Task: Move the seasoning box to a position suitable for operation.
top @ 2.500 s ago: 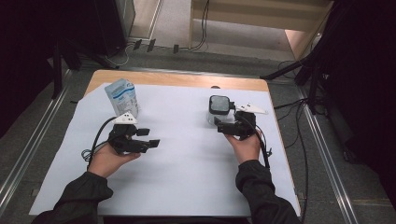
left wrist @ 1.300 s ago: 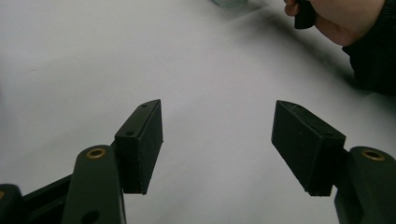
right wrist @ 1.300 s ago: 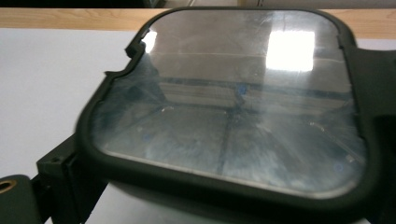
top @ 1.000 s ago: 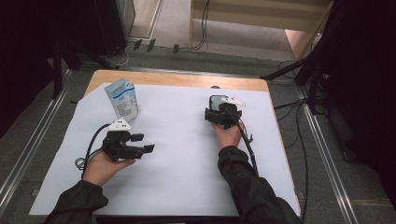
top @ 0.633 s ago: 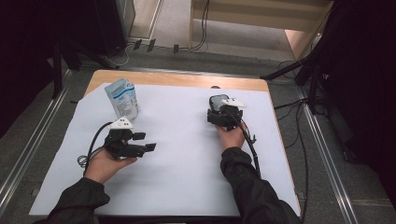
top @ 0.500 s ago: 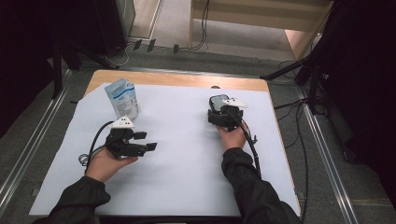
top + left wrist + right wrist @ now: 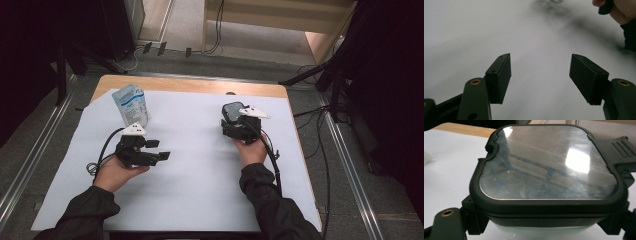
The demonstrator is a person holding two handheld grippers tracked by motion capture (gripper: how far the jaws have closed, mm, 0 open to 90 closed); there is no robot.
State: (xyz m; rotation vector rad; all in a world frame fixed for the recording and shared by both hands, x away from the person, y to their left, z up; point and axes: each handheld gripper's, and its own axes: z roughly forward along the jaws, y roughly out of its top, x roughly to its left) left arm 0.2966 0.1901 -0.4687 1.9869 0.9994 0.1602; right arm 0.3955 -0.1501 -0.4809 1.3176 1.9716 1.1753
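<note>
A clear square container with a black-rimmed lid [image 7: 231, 111] stands at the back right of the white sheet. In the right gripper view the container's lid [image 7: 549, 165] shows close up. My right gripper [image 7: 234, 125] has just been closing its jaws, and they now press on the container's two sides below the lid rim, so the right gripper [image 7: 544, 226] is shut on it. My left gripper [image 7: 161, 150] hovers over bare sheet at the left, pointing right. The left gripper [image 7: 540, 77] is open with nothing between its pads.
A blue-and-white carton [image 7: 131, 104] stands upright at the back left, just beyond my left hand. The white sheet [image 7: 200, 170] covers most of the wooden table [image 7: 190, 85]. Cables trail from both grippers. Dark stands and floor cables surround the table.
My right gripper went forward to the container and its jaws came in around it. The left hand drew slightly toward the near-left and then stayed still.
</note>
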